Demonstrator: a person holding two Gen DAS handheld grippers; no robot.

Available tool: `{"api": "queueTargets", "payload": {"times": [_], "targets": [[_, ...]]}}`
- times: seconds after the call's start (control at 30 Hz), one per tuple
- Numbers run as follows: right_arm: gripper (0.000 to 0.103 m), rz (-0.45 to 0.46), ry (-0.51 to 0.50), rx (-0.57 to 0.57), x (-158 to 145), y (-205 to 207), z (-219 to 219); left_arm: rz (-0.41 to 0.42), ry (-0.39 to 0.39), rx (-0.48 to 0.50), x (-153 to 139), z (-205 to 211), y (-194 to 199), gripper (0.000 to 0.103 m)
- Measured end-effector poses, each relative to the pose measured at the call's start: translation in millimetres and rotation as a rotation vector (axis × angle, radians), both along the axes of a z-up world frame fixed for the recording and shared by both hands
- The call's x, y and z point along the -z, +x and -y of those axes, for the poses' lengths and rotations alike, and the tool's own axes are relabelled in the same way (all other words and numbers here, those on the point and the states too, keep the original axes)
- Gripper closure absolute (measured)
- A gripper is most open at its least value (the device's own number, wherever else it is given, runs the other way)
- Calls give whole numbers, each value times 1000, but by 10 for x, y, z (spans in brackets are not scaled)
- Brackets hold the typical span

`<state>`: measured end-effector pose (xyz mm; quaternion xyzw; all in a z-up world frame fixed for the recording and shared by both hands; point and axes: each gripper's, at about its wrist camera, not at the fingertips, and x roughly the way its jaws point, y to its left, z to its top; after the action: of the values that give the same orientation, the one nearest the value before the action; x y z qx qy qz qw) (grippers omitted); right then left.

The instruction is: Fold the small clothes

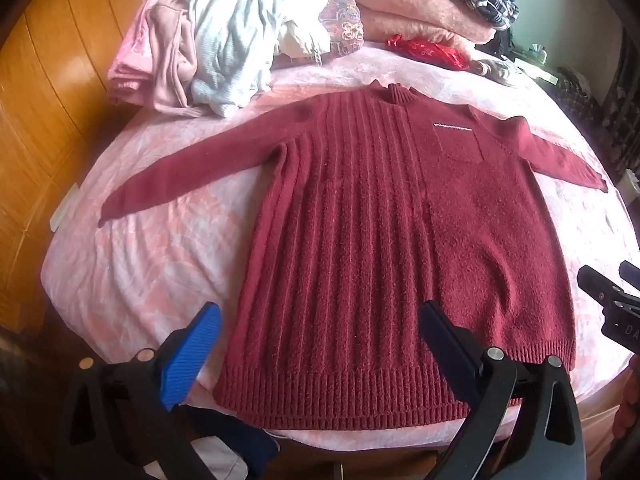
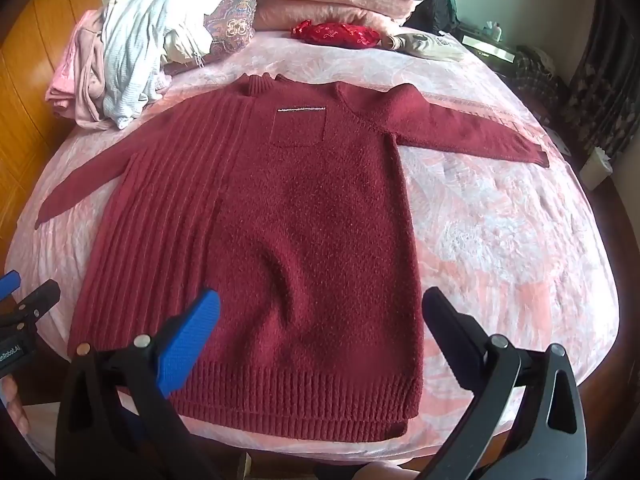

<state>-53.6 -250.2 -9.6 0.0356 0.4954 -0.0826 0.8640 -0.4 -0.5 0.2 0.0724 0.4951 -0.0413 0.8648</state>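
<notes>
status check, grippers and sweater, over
Left gripper open, right gripper open, both empty above hem. Maroon sweater flat, sleeves spread, unfolded. Clothes pile clear of it.

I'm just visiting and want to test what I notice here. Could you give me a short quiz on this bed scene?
1. True or false: the dark red sweater lies flat with both sleeves spread out.
2. The sweater's chest pocket has which trim along its top? A) a sparkly silver strip B) a row of buttons C) a yellow zipper
3. Fill in: the left claw and the right claw are both ____, holding nothing.

Key:
1. True; the sweater rests on the pink bedspread.
2. A.
3. Open; both hover near the sweater's ribbed hem.
</notes>
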Motion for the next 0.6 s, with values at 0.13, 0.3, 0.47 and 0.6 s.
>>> {"api": "queueTargets", "payload": {"times": [0.13,0.3,0.47,0.6], "targets": [[3,-4,1,-1,6,1,-3,2,1,2,0,15,-19,4],[3,-11,3,-3,19,0,-8,10,0,2,-11,29,-49,4],[3,-11,3,-3,21,1,-8,1,2,4,5,15,-12,4],[3,-12,3,-2,23,0,-9,4,2,0,5,-2,32,4]]}}
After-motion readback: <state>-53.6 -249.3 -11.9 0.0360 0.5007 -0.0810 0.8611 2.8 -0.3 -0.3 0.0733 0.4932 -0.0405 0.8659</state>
